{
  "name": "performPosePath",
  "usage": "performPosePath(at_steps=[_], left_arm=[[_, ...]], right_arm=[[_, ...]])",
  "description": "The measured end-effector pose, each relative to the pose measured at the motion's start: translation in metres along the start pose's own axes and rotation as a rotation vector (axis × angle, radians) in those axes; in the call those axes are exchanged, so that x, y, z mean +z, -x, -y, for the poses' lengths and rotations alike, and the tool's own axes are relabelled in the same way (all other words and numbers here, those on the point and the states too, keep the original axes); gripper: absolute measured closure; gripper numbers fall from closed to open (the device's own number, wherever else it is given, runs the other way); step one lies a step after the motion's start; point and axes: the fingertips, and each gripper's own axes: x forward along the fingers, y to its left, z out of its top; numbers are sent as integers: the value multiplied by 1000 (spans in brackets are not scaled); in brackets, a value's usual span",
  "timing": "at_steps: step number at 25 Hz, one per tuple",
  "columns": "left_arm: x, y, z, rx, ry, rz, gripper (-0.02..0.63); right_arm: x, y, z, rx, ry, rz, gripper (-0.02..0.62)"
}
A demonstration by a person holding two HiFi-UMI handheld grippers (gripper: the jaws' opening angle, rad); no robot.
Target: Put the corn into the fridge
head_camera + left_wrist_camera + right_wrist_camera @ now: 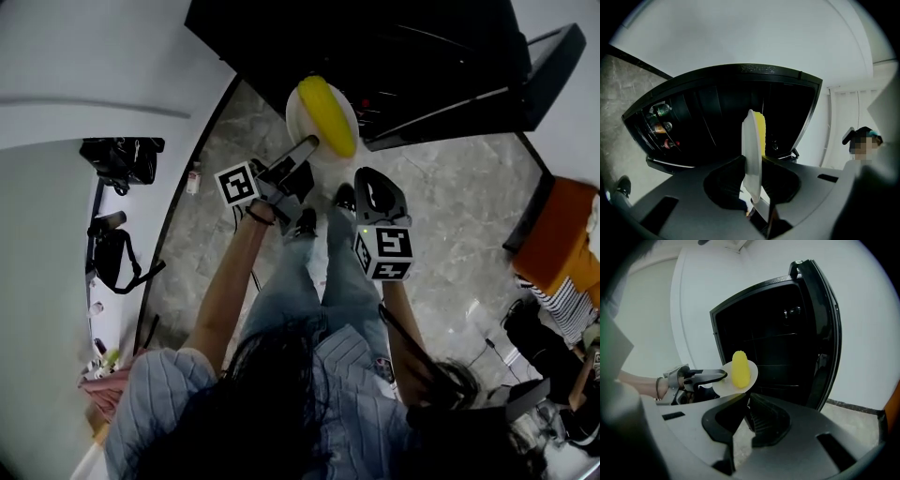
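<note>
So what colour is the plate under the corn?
White; the plate shows best in the right gripper view.

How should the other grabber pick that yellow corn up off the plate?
Probably across its middle, coming down from above with the jaws straddling its narrow width. The corn lies flat along the white plate, its ends taper and give less to pinch, and the left gripper already clamps the plate's rim on one side.

corn [327, 115]: yellow cob, lying on white plate [294, 118] | fridge [773, 348]: black, door open
</note>
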Motion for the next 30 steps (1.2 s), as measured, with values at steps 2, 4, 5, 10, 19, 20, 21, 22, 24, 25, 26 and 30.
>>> performPosePath(at_steps=[2,4,5,10,19,20,21,22,24,25,26,30], left_arm=[[3,-4,-9,12,-1,7,535],[6,-8,-18,21,-5,11,534],[8,-10,-22,23,-7,12,534],[21,-23,-47,27,9,30,534],[46,-52,-81,63,-10,11,534],[48,-55,-83,57,-7,12,532],[49,-58,-86,55,0,16,534],[51,-60,-89,56,12,23,534],[54,-62,-96,63,38,41,532],[55,-63,-99,66,46,51,532],[56,-63,-102,68,53,59,532],[57,-64,-113,90,66,79,534]], right_arm=[[-3,-3,0,23,8,-2,566],[-3,-6,-1,49,27,2,566],[-3,-9,-2,58,38,3,566],[0,-24,5,75,60,0,565],[-6,-37,15,71,24,-25,566],[-7,-37,16,69,15,-30,565],[-8,-37,16,67,6,-34,566],[-9,-38,16,65,-2,-38,565],[-9,-40,16,61,-10,-41,566],[-9,-41,16,59,-13,-41,566],[-10,-42,17,56,-16,-41,566],[-14,-43,26,34,-32,-44,566]])
